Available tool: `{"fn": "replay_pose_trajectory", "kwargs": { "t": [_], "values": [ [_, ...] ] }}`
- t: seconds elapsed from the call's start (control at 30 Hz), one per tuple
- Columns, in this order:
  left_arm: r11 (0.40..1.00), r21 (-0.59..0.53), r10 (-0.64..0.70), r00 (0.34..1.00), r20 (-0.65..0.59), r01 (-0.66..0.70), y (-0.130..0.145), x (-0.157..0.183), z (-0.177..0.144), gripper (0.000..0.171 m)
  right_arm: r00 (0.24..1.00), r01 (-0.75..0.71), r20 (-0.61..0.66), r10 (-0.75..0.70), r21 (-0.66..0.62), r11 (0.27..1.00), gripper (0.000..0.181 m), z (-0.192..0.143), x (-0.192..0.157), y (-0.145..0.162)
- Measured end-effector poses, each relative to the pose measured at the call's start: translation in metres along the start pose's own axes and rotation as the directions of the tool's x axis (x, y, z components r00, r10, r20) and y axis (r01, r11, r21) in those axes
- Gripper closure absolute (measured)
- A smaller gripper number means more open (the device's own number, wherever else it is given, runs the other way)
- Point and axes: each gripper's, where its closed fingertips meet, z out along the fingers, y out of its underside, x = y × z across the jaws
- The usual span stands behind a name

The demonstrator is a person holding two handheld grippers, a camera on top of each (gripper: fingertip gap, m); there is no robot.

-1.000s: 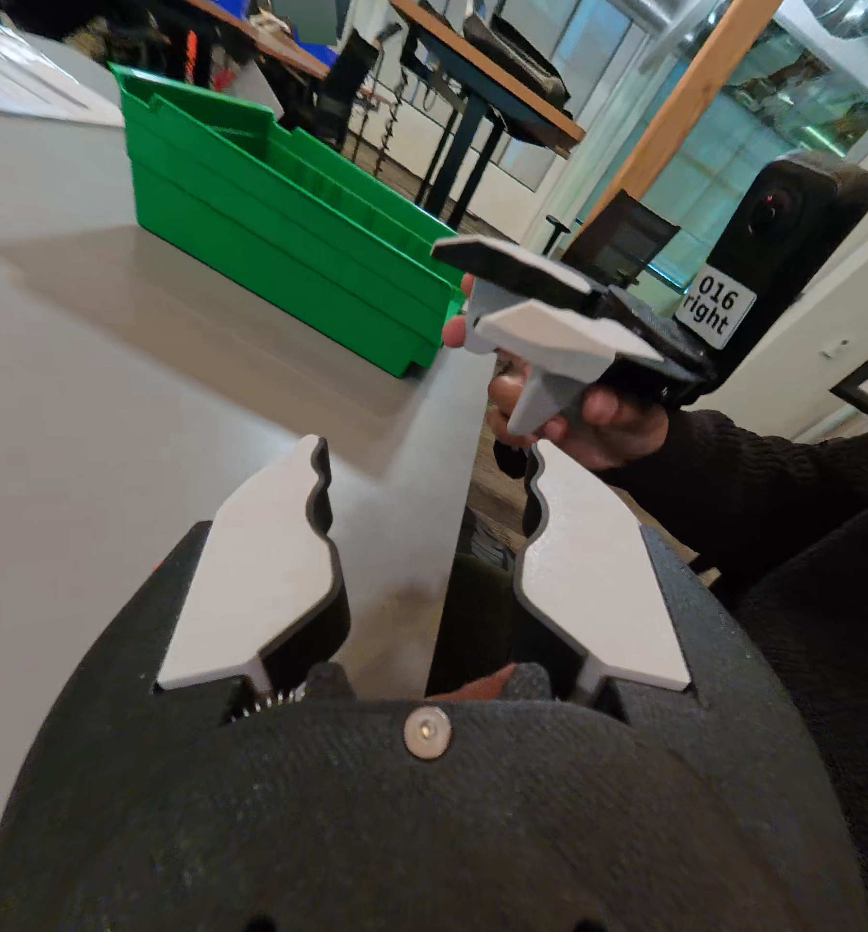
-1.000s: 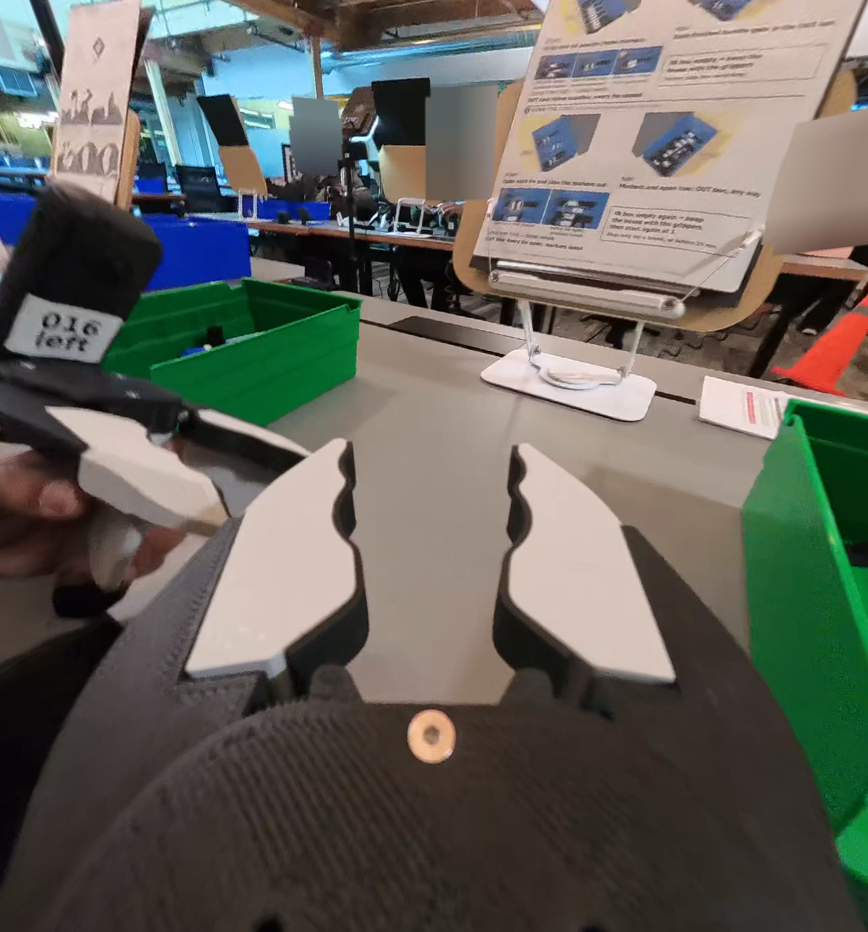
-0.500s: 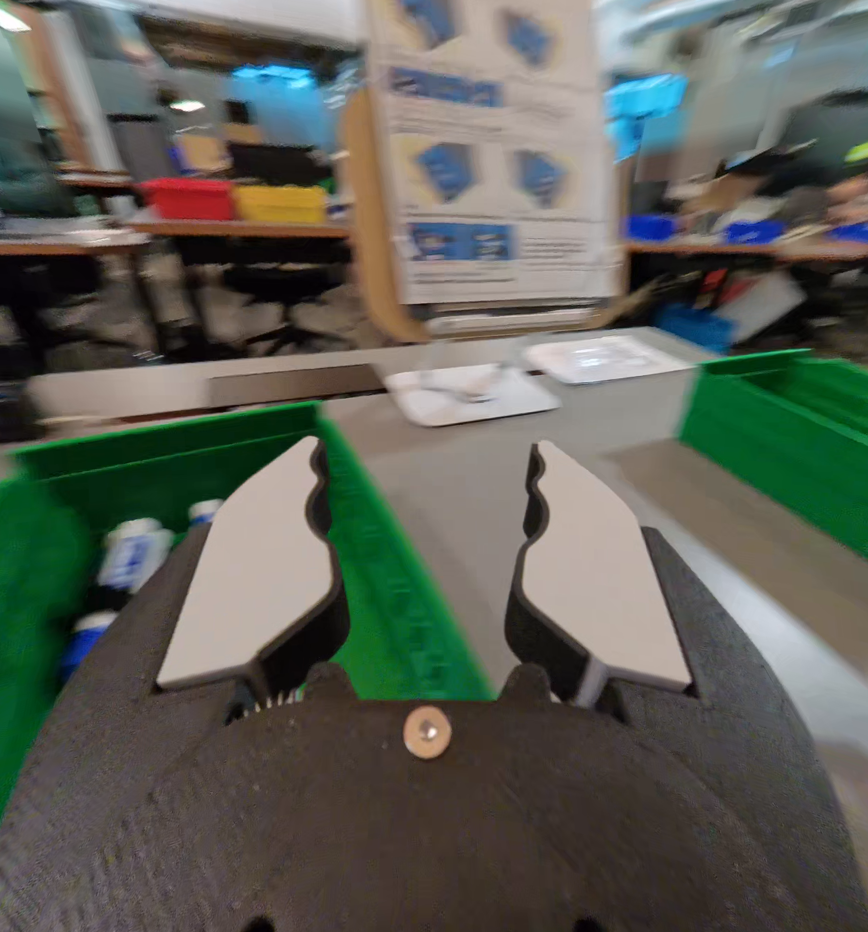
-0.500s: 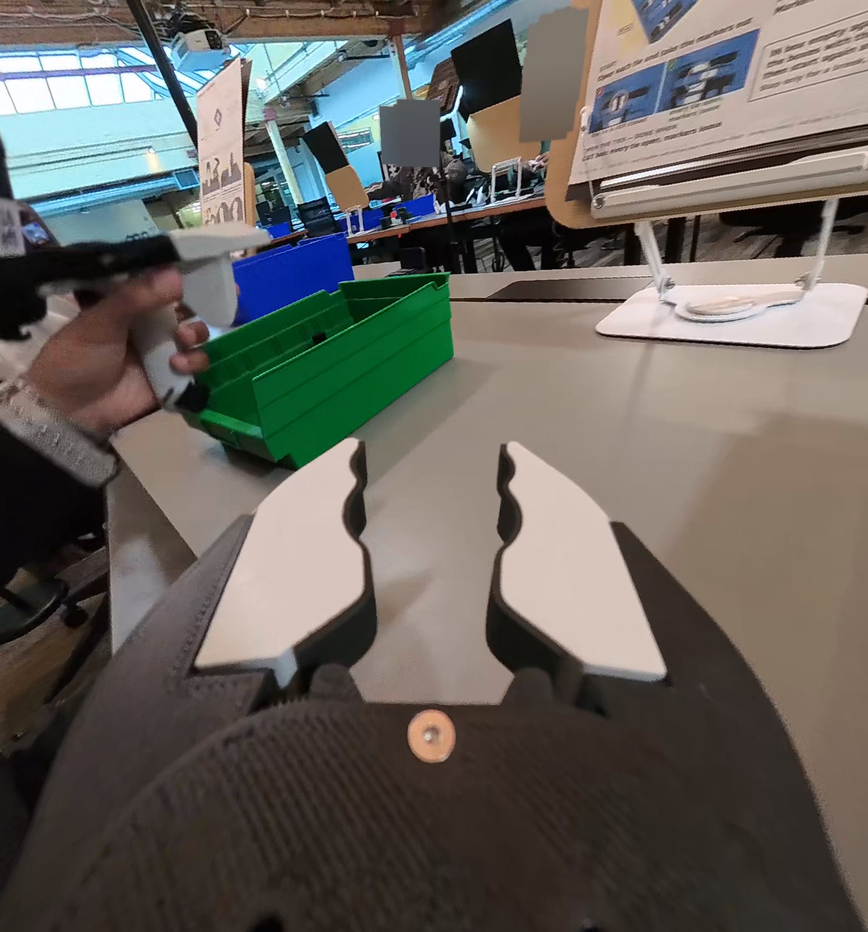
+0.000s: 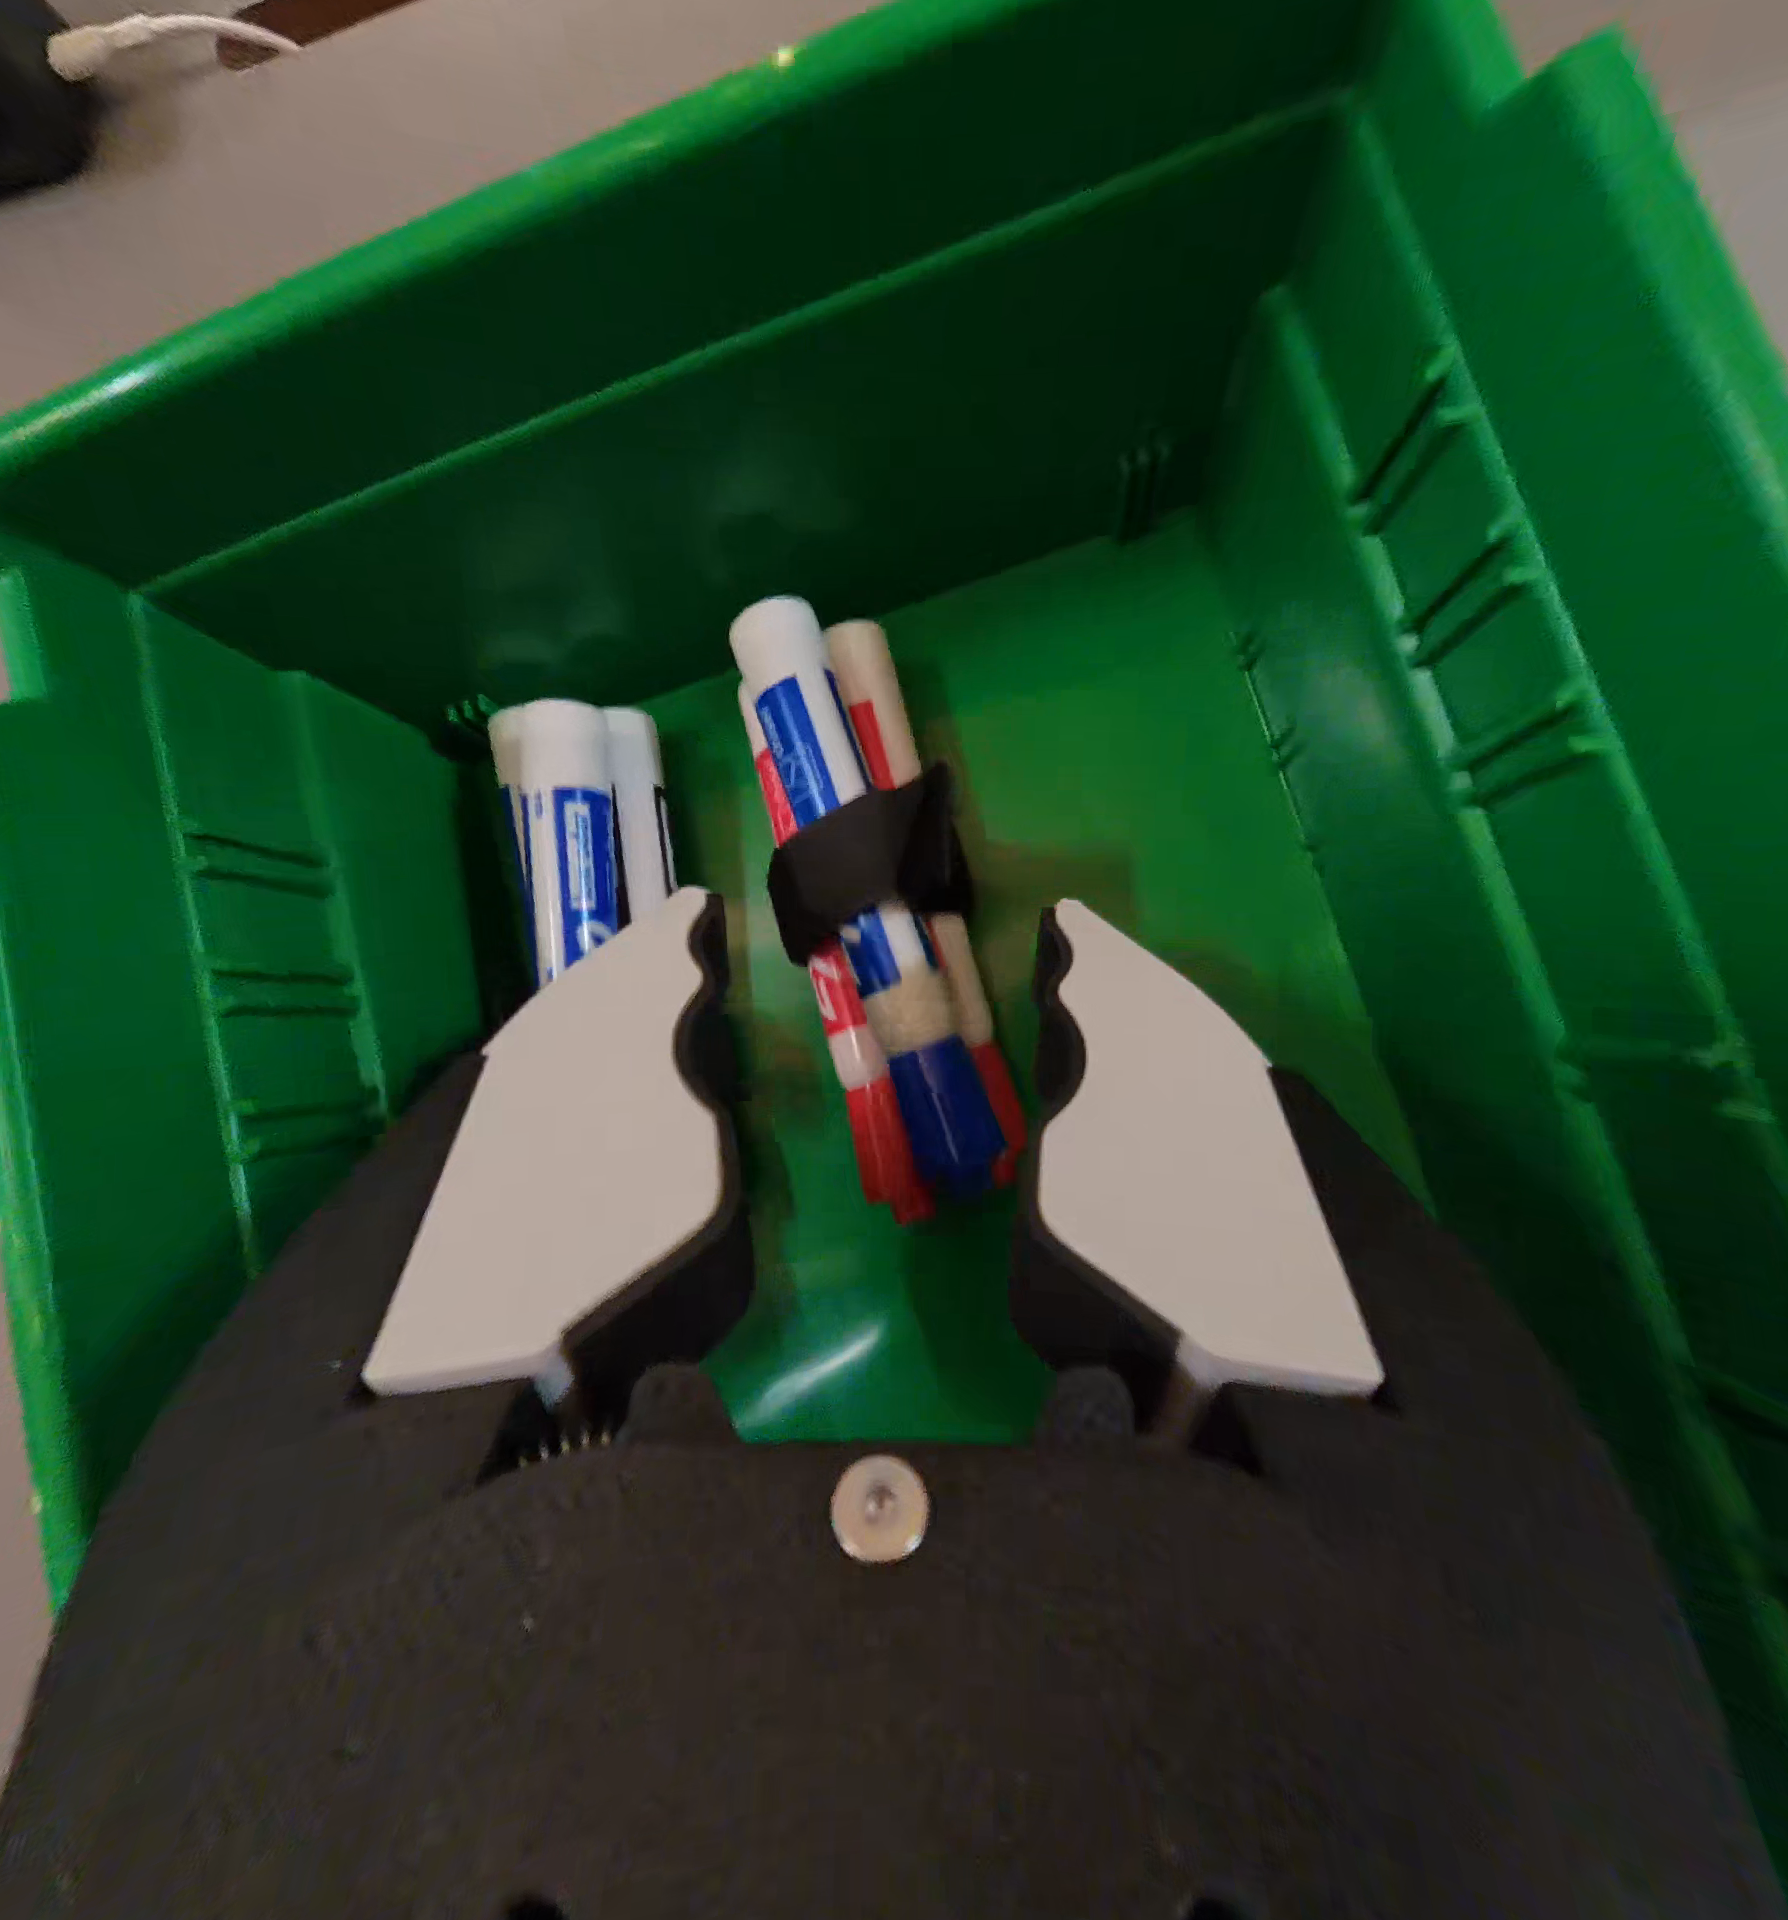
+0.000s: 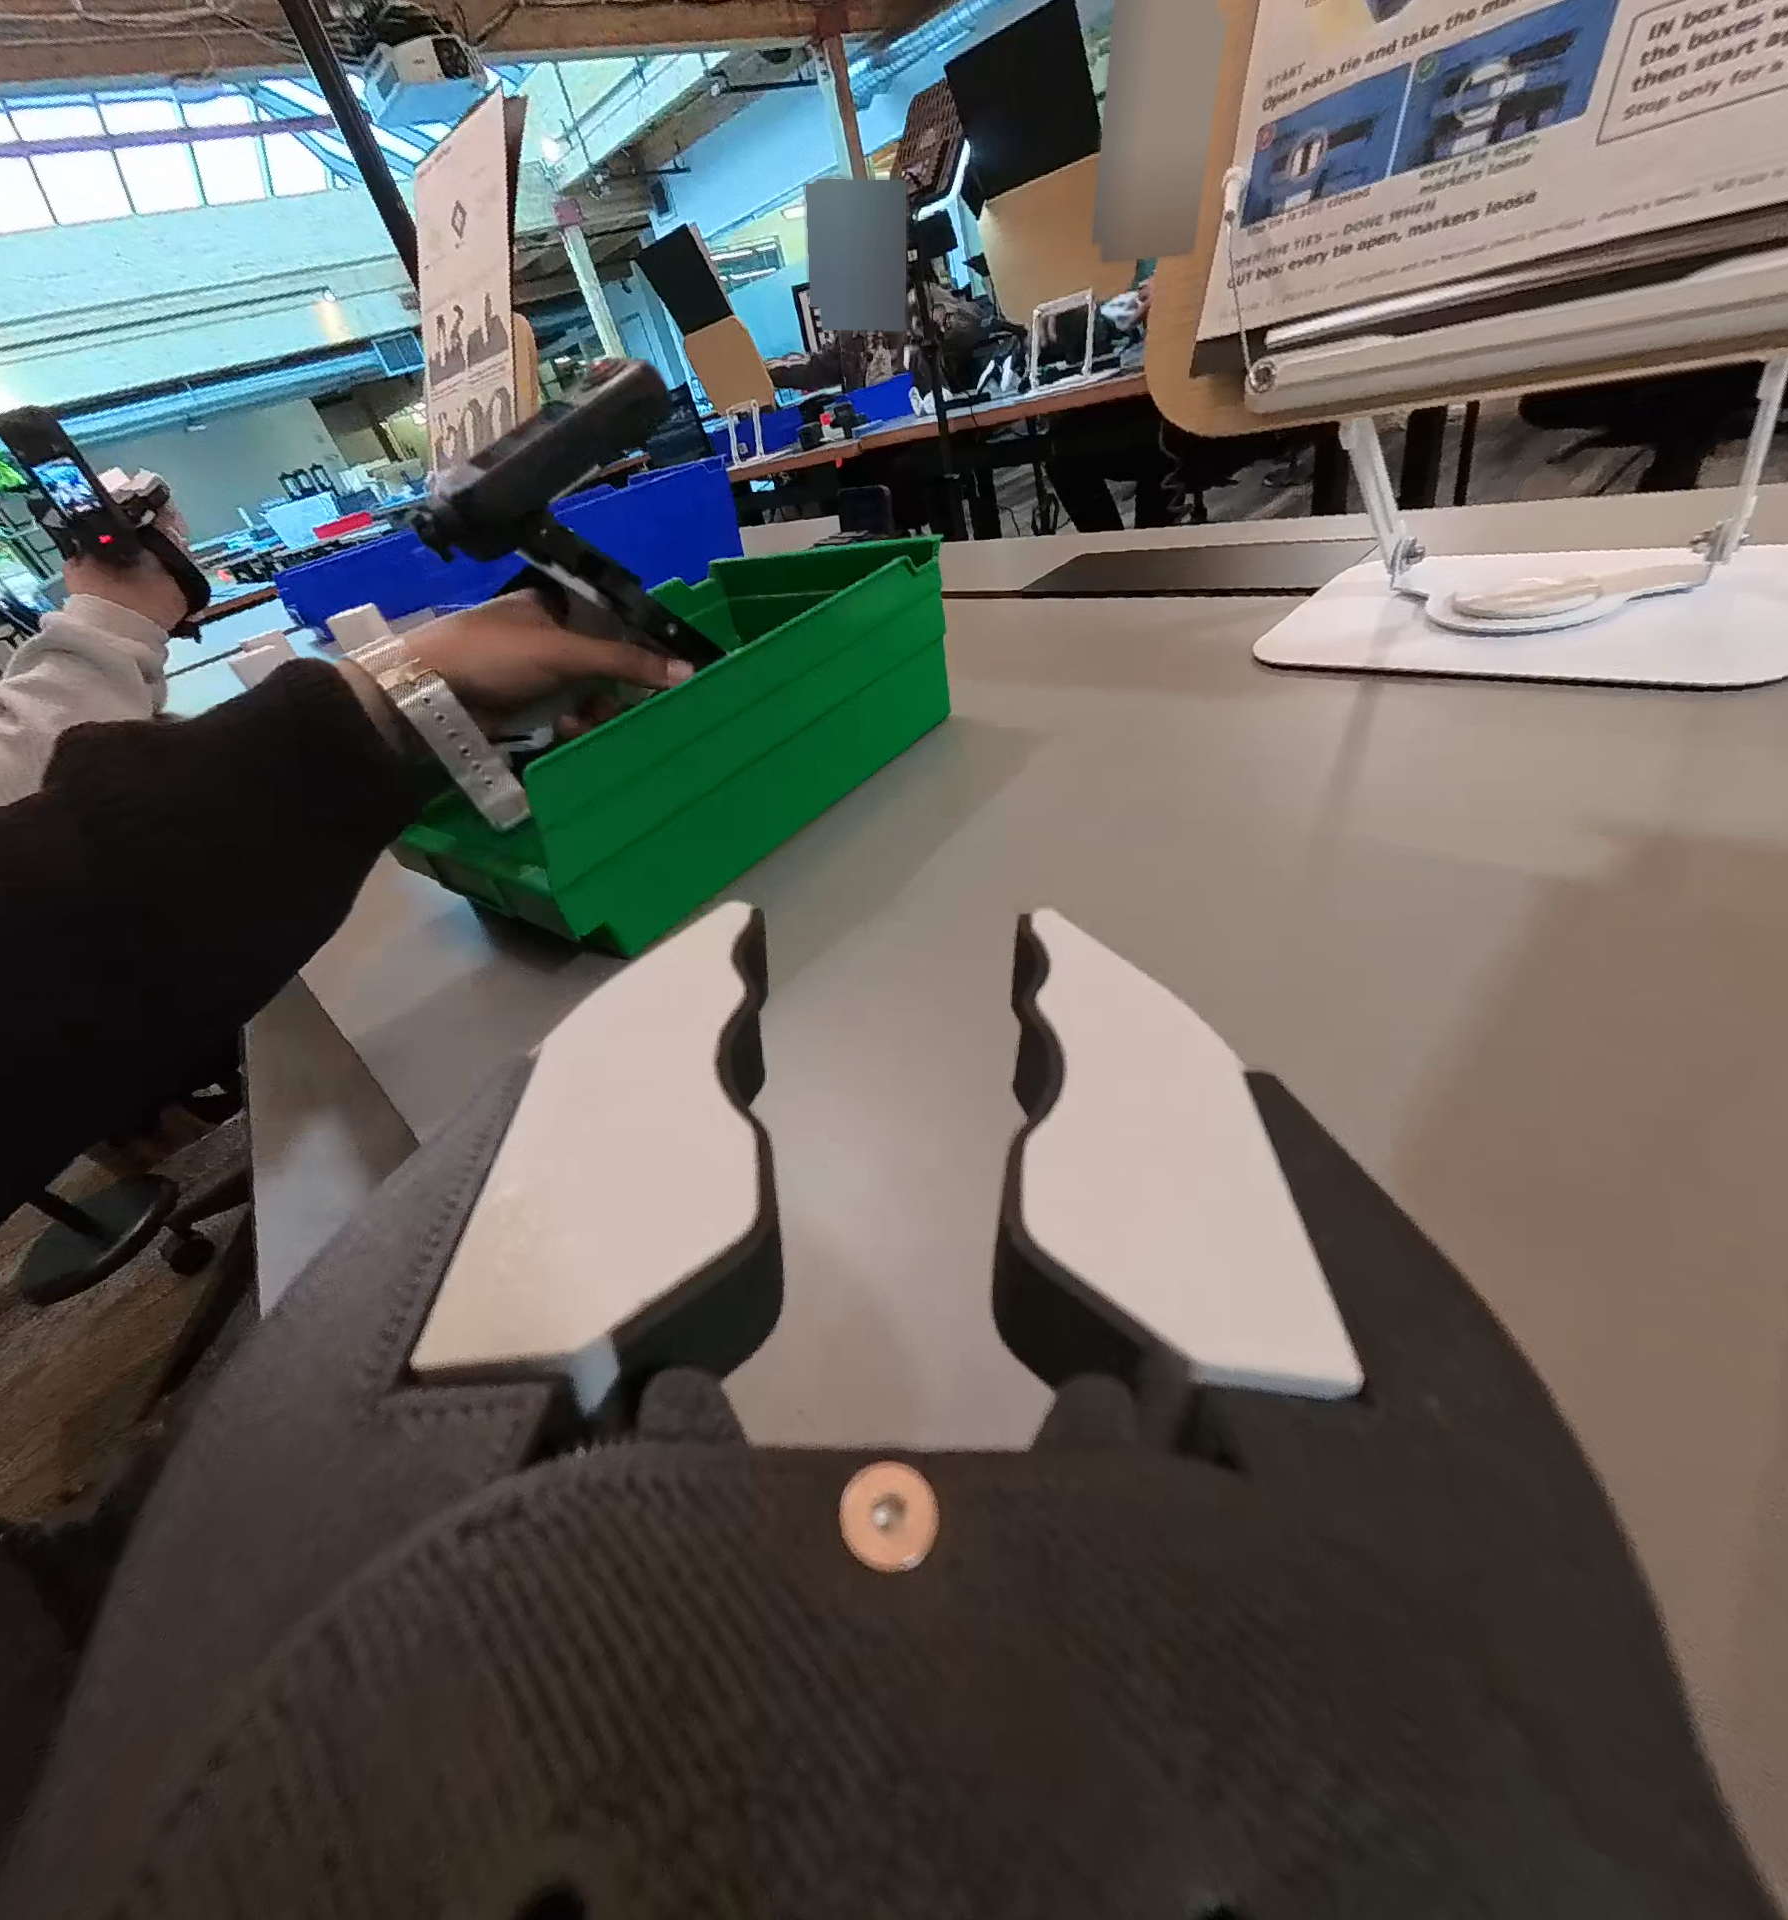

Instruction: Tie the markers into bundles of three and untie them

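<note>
My left gripper (image 5: 879,925) is open and points down into a green bin (image 5: 1596,727). A bundle of red and blue markers (image 5: 869,935) bound by a black tie (image 5: 864,868) lies on the bin floor between my open fingers. A second group of white and blue markers (image 5: 578,821) lies by the left fingertip, partly hidden by it. My right gripper (image 6: 890,935) is open and empty above the grey table (image 6: 1285,883). In the right wrist view the left gripper (image 6: 557,520), held by a hand in a black sleeve, dips into the same green bin (image 6: 744,748).
A paper-holding stand on a white base (image 6: 1555,623) stands at the back right of the table. Blue bins (image 6: 641,520) and other desks lie behind. Another person's arm with a camera (image 6: 69,499) shows at far left. The table edge (image 6: 277,1039) runs at left. The left gripper's tips are roughly 40 cm from the right gripper's.
My left gripper has swung from facing the right gripper to over the left bin and now tilts down into it over the markers. My right gripper has turned left, staying open.
</note>
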Motion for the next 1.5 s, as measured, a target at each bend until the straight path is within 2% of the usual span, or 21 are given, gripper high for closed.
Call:
{"fn": "replay_pose_trajectory", "kwargs": {
  "t": [0.13,0.17,0.2,0.27,0.47,0.57,0.7,0.77,0.83,0.9,1.0,1.1,1.2,1.27,1.4,1.5],
  "values": [
    [0.999,-0.015,-0.034,0.998,-0.061,0.033,-0.005,0.012,0.014,0.117,1.0,-0.016,-0.015,0.016,-0.013,1.0,0.135,-0.002,0.006,0.005],
    [1.0,-0.009,-0.026,1.0,-0.016,0.026,-0.006,0.007,0.016,0.127,1.0,-0.02,-0.018,0.02,-0.013,1.0,0.136,-0.003,0.008,0.005],
    [1.0,0.007,-0.006,0.999,0.043,0.005,-0.007,0.0,0.015,0.148,0.999,-0.025,-0.02,0.024,-0.012,1.0,0.136,-0.005,0.009,0.005],
    [1.0,0.013,0.024,0.998,0.054,-0.025,-0.01,-0.002,0.012,0.163,0.999,-0.032,-0.024,0.032,-0.005,0.999,0.137,-0.008,0.01,0.004],
    [0.997,0.059,0.049,0.998,0.029,-0.051,-0.021,-0.005,-0.008,0.165,0.998,-0.053,-0.024,0.053,0.0,0.999,0.139,-0.014,0.013,0.003],
    [0.99,0.091,0.109,0.993,0.037,-0.112,-0.031,-0.004,-0.038,0.164,0.998,-0.061,-0.021,0.062,0.01,0.998,0.14,-0.017,0.013,0.0],
    [0.955,0.19,0.218,0.973,0.078,-0.23,-0.056,0.01,-0.109,0.164,0.997,-0.069,-0.018,0.069,0.013,0.998,0.142,-0.018,0.013,-0.002],
    [0.927,0.249,0.278,0.959,0.049,-0.281,-0.066,0.031,-0.147,0.165,0.998,-0.069,-0.013,0.069,0.011,0.998,0.143,-0.018,0.011,-0.002],
    [0.888,0.332,0.352,0.935,-0.044,-0.319,-0.072,0.067,-0.179,0.165,0.998,-0.056,-0.014,0.056,0.012,0.998,0.143,-0.018,0.011,-0.003],
    [0.858,0.385,0.431,0.884,-0.179,-0.34,-0.069,0.112,-0.201,0.165,0.999,-0.037,-0.019,0.037,0.015,0.999,0.144,-0.019,0.01,-0.005],
    [0.816,0.424,0.54,0.78,-0.316,-0.393,-0.057,0.174,-0.212,0.166,0.999,0.014,-0.035,-0.013,0.026,1.0,0.144,-0.022,0.011,-0.01],
    [0.764,0.439,0.637,0.663,-0.394,-0.473,-0.038,0.229,-0.2,0.165,0.995,0.088,-0.057,-0.085,0.05,0.995,0.145,-0.027,0.012,-0.02],
    [0.697,0.465,0.715,0.483,-0.505,-0.546,-0.006,0.289,-0.178,0.166,0.978,0.203,-0.061,-0.199,0.058,0.977,0.145,-0.034,0.011,-0.024],
    [0.685,0.478,0.715,0.382,-0.585,-0.55,0.014,0.327,-0.165,0.166,0.945,0.325,-0.051,-0.323,0.043,0.945,0.145,-0.039,0.008,-0.02],
    [0.614,0.508,0.733,0.198,-0.651,-0.604,0.049,0.374,-0.158,0.165,0.863,0.501,-0.047,-0.502,-0.048,0.864,0.151,-0.049,0.007,-0.003],
    [0.557,0.554,0.745,0.077,-0.662,-0.619,0.062,0.392,-0.164,0.165,0.868,0.495,-0.003,-0.497,-0.095,0.864,0.153,-0.058,0.006,0.011]
  ]
}}
